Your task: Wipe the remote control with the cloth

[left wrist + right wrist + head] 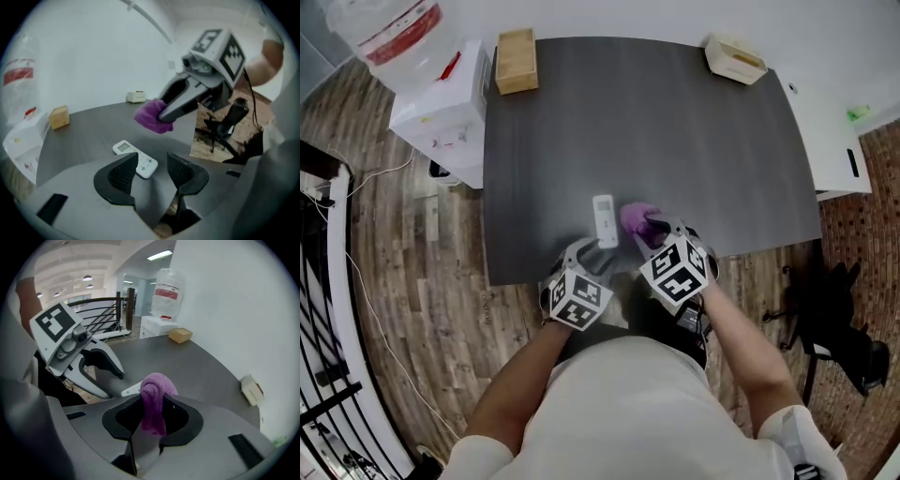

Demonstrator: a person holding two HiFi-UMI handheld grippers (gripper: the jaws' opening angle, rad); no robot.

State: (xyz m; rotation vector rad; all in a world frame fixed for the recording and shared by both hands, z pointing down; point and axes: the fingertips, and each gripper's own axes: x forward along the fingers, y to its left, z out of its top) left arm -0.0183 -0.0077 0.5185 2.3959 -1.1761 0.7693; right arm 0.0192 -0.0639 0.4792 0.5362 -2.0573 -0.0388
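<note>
Near the bench's [675, 122] front edge the remote control [605, 221] is laid pointing away; the left claw [152, 165] is held open, the cloth [157, 385] gripped in the right claw [153, 409].

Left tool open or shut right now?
Open. The left tool has jaws apart, nothing gripped; the remote lies on the table beyond them.

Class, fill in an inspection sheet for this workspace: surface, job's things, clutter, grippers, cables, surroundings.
Surface: dark grey table.
Job's things: white remote control flat near the front edge; purple cloth bunched in the right gripper.
Clutter: wooden box at far left corner; beige box at far right corner.
Grippers: left gripper open, empty, remote just ahead; right gripper shut on the cloth.
Cables: white cable on the wood floor, left of the table.
Surroundings: water dispenser, black chair.
</note>
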